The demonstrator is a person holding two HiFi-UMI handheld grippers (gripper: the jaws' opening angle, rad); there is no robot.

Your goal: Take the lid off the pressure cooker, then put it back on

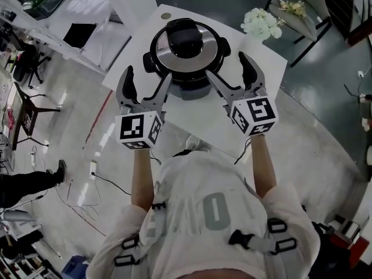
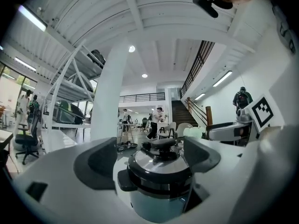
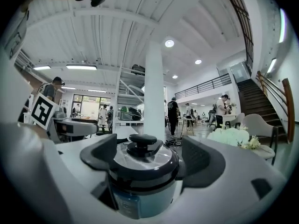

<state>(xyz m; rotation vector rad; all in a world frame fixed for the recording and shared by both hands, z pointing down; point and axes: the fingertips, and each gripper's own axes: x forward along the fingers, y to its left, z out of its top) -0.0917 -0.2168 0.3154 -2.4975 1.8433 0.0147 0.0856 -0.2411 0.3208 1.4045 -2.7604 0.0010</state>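
Jaws spread wide and empty, the left hand-held gripper (image 1: 148,77) is held at about 7 o'clock of the pressure cooker (image 1: 187,68). Its tips are just short of the pot's wall and touch nothing, and its own view frames the pot squarely in the gap between them. The cooker stands in the middle of the white table (image 1: 264,68) with the lid (image 1: 185,46) seated on it, so the first step has not begun.

That lid is a shiny metal dome ringed in black, with a chunky black knob (image 1: 187,38) at its centre. I'd judge it rigid and fairly heavy, and the polished metal slippery, so a pinch on the dome would likely skate off. The knob looks the sensible place to take hold, being dull, raised and narrow enough to sit between two jaws. A lid of this kind probably locks by a turn, so it may need twisting before it lifts. The pot could also spin on the smooth tabletop unless the other gripper steadies it at the lug (image 2: 127,180) on its side.

At about 5 o'clock of the cooker the right hand-held gripper (image 1: 228,67) mirrors the left: jaws wide apart, nothing between them, near the pot but clear of it. Beyond, at 2 o'clock, a bunch of white flowers (image 1: 261,23) sits near the table's far edge, well apart from the work.
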